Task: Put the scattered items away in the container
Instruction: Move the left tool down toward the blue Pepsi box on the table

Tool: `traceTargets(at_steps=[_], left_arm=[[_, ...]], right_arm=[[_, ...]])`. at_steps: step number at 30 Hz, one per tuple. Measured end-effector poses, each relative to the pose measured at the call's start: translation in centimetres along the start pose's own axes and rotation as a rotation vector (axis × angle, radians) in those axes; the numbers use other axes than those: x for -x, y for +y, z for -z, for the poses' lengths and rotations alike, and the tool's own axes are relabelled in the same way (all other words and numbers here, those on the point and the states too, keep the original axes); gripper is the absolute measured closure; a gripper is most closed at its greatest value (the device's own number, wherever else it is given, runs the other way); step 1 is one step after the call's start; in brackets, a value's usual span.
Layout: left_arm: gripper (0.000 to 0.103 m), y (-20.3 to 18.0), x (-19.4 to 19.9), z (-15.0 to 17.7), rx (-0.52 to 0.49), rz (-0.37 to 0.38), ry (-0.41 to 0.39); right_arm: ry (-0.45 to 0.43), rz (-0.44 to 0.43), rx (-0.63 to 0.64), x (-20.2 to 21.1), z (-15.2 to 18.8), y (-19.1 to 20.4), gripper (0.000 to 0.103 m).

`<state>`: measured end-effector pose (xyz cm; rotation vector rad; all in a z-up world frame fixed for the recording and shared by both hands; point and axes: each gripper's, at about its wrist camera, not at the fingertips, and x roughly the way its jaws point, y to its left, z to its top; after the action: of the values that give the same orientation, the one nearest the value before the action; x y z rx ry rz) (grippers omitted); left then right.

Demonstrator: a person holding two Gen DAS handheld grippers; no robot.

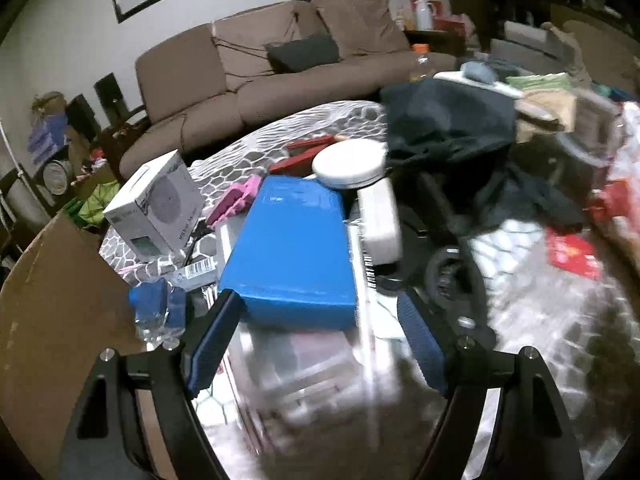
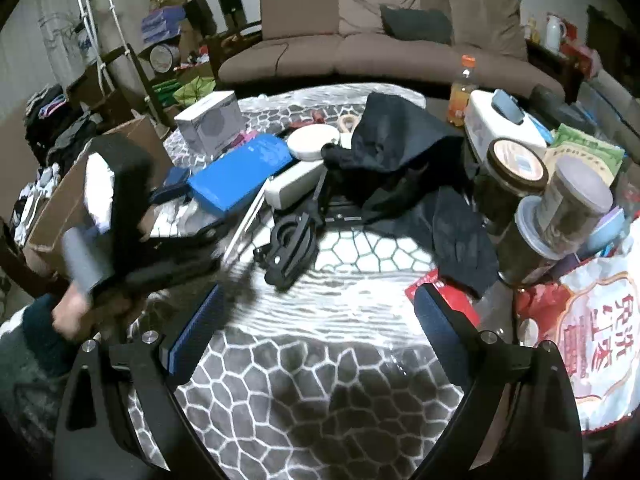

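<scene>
The left gripper [image 1: 320, 336] has its fingers wide apart and they hold nothing. Under it lies a blurry clear plastic thing [image 1: 316, 364], too smeared to name. Just past the fingers, toward 12 o'clock, a blue box [image 1: 292, 248] lies flat on the worktop [image 1: 552, 320], close to the left finger tip. A round white lid [image 1: 349, 162] sits past the blue box at 12 o'clock, and a white block [image 1: 379, 220] lies at the box's right side. A grey box with a round picture [image 1: 156, 208] stands at 10 o'clock. At 9 o'clock, at the worktop's edge, is a brown cardboard box [image 1: 60, 312]; you cannot see into it.

The right gripper [image 2: 316, 320] also has its fingers wide apart, with nothing between them, over the net-pattern cloth [image 2: 304, 380]. A black folded tool [image 2: 290, 246] lies at 12 o'clock from it. A dark cloth [image 2: 400, 152] is heaped past that. At 2 o'clock stand jars [image 2: 516, 184], and a red and white bag [image 2: 592, 344] is at 3 o'clock. At 9 o'clock a hand [image 2: 74, 312] grips the other gripper, which is blurry.
</scene>
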<state>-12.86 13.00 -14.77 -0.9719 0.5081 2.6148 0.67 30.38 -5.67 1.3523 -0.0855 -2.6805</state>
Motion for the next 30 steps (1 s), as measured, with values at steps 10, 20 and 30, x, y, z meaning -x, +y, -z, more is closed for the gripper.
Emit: traceTargets(at_steps=[10, 20, 30], left_arm=[[0.017, 1.5, -3.2, -0.2, 0.047, -0.038, -0.020], [0.011, 4.3, -4.7, -1.4, 0.181, 0.030, 0.005], [0.088, 5.1, -2.7, -1.7, 0.162, 0.036, 0.039]], right_arm=[[0.030, -0.033, 0.014, -0.4, 0.4, -0.5, 0.008], [0.051, -0.043, 0.042, -1.1, 0.5, 0.6, 0.008], [0.059, -0.060, 0.052, -1.2, 0.3, 1.1, 0.008]])
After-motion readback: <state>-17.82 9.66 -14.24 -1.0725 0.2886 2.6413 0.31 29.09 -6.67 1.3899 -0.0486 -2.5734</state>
